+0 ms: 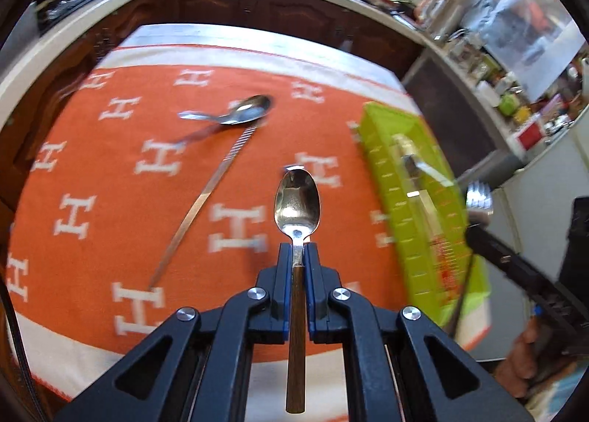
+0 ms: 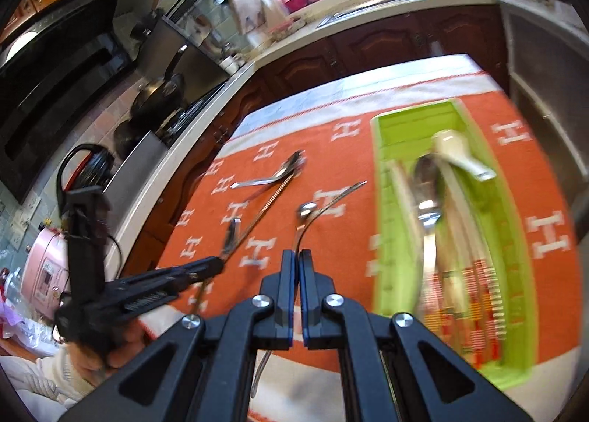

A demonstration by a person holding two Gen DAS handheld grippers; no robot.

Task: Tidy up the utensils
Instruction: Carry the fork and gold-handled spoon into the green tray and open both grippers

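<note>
Left gripper: the left gripper is clenched on a wooden-handled spoon, its fingers pinching the neck just below the bowl; the brown handle runs back between the linkage arms and the bowl points forward, above the cloth.

Right gripper: the right gripper is clamped on a thin metal utensil; its slim neck rises from between the closed fingers and ends in a small shiny head, with the handle trailing down under the linkage.

Tray: a lime-green utensil tray lies lengthwise on the right side of the cloth. Inside it are a white ceramic spoon toward the far end and a large metal spoon beside it; motion blur hides anything finer.

Loose utensils: a metal spoon rests on the cloth toward the far left, its bowl overlapping the ridged end of a long thin metal stick that slants toward the near left. In the right wrist view, another slim curved metal piece lies between that pair and the tray.

Cloth: an orange tablecloth patterned with white H shapes, bordered in white, covers the table.

Background: dark wooden cabinets under a pale counter.
</note>
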